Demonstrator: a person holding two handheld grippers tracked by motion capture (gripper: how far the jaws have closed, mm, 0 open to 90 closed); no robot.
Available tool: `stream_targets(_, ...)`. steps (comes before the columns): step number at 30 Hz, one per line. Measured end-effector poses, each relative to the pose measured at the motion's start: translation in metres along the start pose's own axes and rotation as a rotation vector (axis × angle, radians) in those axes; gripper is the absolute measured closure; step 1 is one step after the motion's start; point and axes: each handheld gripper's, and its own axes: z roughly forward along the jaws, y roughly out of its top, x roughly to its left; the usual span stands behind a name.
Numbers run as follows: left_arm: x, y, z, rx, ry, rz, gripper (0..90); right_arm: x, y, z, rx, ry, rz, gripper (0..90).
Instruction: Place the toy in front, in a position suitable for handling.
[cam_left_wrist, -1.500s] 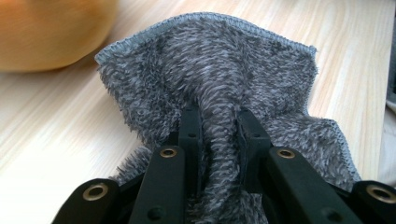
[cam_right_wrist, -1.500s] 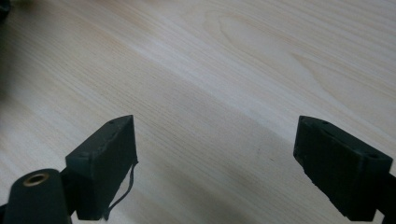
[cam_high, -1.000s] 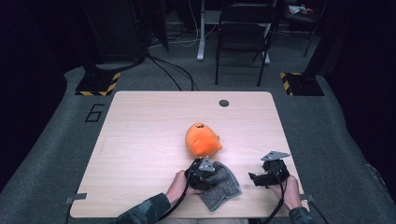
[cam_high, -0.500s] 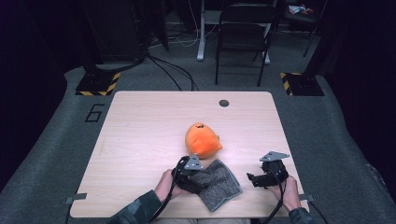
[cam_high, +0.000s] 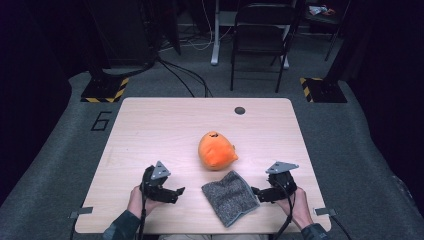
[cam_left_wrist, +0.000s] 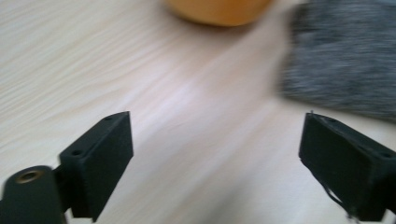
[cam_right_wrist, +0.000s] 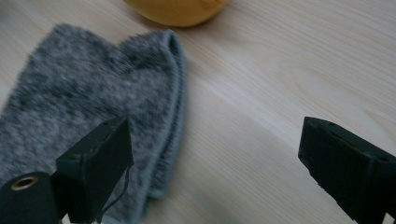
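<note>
Grey cloth (cam_high: 230, 197) blurred, cut off in left gripper view; both tongs (cam_high: 179, 191) (cam_high: 254, 190) wide open, empty; left's just opened

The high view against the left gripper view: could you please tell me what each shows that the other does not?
The high view adds the whole table, both hands, the right gripper, a chair and the floor. The left gripper view adds a close look at the left gripper, its jaws open over bare wood. Both share the orange plush toy and the grey cloth.
</note>
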Motion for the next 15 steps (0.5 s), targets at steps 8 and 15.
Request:
stream_targets(8, 0.021, -0.010, 0.008, 0.015, 0.072, -0.039, 0.0, 0.032, 0.014, 0.017, 0.024, 0.051, -0.077, 2.2)
stream_targets(15, 0.040, -0.012, 0.023, 0.042, 0.087, -0.084, 0.0, 0.062, 0.030, 0.042, 0.065, 0.100, -0.166, 0.0)
